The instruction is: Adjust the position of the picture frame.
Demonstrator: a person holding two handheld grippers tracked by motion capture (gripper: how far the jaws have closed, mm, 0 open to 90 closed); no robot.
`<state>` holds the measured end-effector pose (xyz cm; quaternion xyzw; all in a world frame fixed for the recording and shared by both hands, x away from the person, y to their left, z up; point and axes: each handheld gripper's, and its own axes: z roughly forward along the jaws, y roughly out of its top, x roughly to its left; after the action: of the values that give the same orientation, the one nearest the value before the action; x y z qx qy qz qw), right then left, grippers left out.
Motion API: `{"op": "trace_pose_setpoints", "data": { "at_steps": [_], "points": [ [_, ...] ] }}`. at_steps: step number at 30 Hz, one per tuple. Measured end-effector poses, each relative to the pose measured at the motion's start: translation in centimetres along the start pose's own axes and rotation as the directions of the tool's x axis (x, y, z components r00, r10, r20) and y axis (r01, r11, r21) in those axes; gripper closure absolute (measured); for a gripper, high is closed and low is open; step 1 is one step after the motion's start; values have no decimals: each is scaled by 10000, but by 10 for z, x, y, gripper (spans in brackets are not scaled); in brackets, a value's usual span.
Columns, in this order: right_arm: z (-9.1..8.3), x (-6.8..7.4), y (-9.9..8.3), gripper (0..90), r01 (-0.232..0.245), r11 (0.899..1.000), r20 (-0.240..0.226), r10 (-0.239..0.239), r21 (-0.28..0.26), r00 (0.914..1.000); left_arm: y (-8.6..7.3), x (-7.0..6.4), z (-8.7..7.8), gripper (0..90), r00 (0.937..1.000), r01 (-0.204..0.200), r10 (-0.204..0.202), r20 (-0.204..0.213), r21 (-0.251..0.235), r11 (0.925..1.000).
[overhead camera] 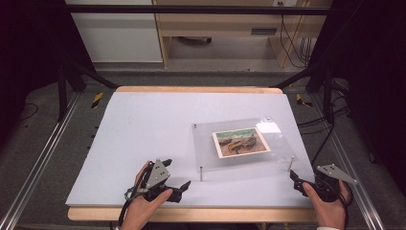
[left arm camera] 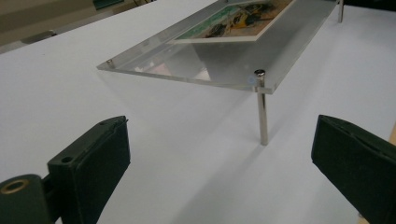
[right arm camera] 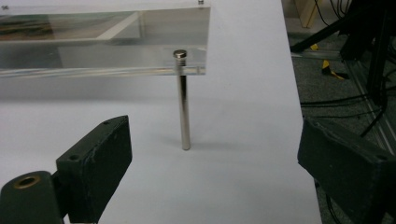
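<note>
A clear acrylic panel stands on thin metal legs right of the middle of the white table. A printed picture lies flat in it. My left gripper is open near the front edge, just left of the panel's front-left leg. In the left gripper view that leg rises between and beyond the open gripper, under the panel. My right gripper is open beside the front-right leg. That leg stands ahead of the open right gripper, which holds nothing.
The table's wooden front edge runs just under both hands. Metal frame rails flank the table. Cables trail over the floor on the right. A wooden cabinet stands far behind.
</note>
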<state>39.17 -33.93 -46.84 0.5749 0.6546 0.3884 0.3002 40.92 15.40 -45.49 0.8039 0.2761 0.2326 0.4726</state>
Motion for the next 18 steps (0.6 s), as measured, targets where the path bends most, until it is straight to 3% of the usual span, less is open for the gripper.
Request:
{"op": "trace_pose_setpoints", "data": {
  "at_steps": [2,8,13,18],
  "points": [
    [0,2,0,103,146,9999,-70,-145,66,9999,-4,0,2,42,9998,-190,192,-91,273,9994],
    [7,7,-1,210,826,9955,-34,-826,460,9966,-5,-3,8,43,9999,-55,58,-91,317,9995],
    [8,11,-3,250,1461,9884,246,-1472,402,9888,-9,-4,13,44,9967,693,-702,408,245,9973],
    [10,12,-4,330,1377,9902,91,-1379,249,9904,-7,-7,14,45,9925,942,-951,774,148,9954]
  ]
}}
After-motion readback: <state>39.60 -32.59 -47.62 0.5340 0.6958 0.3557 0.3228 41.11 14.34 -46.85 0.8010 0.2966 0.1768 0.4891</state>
